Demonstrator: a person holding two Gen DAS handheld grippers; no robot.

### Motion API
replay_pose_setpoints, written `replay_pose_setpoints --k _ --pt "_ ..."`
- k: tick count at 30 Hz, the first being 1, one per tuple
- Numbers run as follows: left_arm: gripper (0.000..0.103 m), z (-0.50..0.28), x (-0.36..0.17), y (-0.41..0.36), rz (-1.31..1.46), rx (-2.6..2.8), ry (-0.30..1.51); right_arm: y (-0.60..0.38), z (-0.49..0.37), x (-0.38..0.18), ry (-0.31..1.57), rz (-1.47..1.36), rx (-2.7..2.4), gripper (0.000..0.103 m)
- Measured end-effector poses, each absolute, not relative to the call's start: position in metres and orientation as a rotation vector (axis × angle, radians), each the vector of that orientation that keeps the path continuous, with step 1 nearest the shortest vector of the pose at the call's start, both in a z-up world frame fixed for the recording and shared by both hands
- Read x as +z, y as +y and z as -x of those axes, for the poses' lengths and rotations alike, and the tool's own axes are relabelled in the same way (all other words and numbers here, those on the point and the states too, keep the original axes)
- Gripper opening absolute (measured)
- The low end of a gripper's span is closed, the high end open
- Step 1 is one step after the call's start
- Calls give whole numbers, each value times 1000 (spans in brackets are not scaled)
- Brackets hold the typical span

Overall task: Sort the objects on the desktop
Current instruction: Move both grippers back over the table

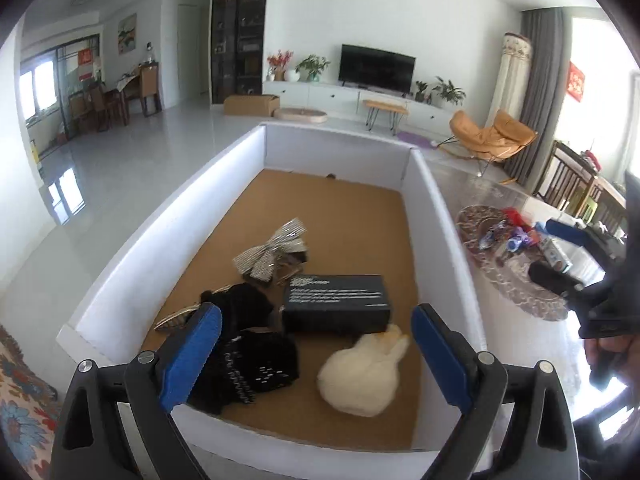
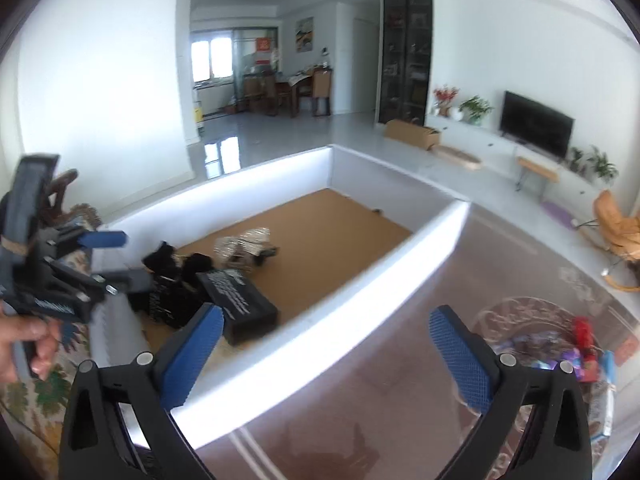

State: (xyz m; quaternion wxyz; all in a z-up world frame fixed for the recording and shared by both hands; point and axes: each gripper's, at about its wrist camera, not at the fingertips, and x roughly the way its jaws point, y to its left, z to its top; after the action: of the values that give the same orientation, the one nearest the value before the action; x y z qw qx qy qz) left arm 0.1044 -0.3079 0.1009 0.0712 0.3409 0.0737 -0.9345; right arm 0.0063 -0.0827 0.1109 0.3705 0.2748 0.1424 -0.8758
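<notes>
Both my grippers are spread wide and empty: I judge I'm between picks. The white plush rabbit (image 1: 362,376) lies just ahead between my left gripper (image 1: 316,356) fingers, the black box (image 1: 338,306) beyond; my right gripper (image 2: 326,356) hangs over bare table, the tray (image 2: 320,336) to its left. Next I'd lower the left around the rabbit.

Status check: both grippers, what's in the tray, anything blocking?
Left gripper open, empty, over tray. Right gripper open, empty, over the glass table. Black box, white plush, silver bow lie in tray. Nothing blocking.

Bright living room (image 1: 360,8), glossy floor (image 1: 140,152), television (image 1: 376,68)
</notes>
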Motion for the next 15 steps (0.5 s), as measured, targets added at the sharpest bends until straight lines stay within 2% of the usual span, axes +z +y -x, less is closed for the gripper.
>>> replay_pose_setpoints --k 3,4,7,10,15 --pt "99 -113 124 -254 -971 -2986 199 -10 9 74 394 -802 -2387 103" --pt "103 -113 130 -235 -969 -3050 182 15 14 60 405 -849 -2436 103" --pt "103 -104 136 -174 -1000 -3188 115 90 27 31 435 -1018 -2562 103" --pt "103 -80 117 -116 -1137 -3234 62 153 39 12 441 -1165 -2647 103" --pt "103 -26 45 -47 -1407 -3188 22 223 46 8 353 -1289 -2720 103"
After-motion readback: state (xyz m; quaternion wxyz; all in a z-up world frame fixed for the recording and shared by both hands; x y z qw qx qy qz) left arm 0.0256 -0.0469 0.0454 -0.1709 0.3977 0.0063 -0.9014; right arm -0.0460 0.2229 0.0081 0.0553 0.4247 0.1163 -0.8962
